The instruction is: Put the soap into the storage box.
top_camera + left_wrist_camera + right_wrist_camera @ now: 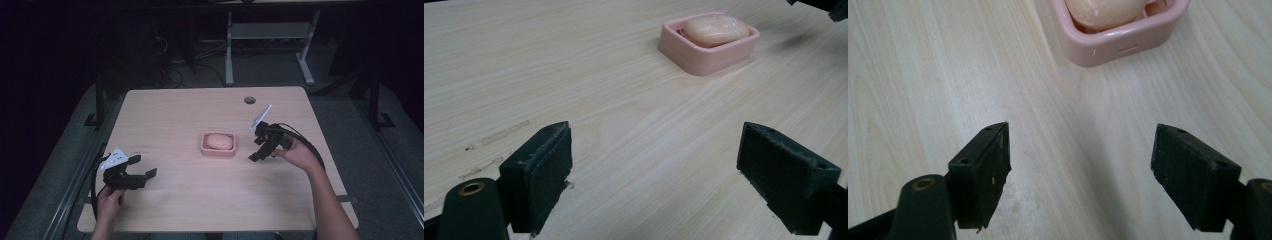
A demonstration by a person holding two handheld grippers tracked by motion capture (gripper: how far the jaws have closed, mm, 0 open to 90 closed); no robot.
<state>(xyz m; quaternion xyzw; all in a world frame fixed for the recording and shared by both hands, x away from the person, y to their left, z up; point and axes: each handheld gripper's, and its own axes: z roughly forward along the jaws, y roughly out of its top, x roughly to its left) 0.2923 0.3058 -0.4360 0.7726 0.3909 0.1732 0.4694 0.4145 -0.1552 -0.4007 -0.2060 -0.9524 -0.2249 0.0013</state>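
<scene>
black jaws of our right gripper (1080, 175) gape wide with nothing in them, near the pink dish (1108, 47). what may be soap (218, 141) sits inside, mid table (200, 107). our left gripper (142, 167) is wide too, empty, well apart.

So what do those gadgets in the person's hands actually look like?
Each is a black hand-held tool. The left gripper and right gripper each end in two blocky black jaws with flat pads, carry a pale three-cornered plate on top, and trail a black cable. No sleeves show on the forearms.
</scene>
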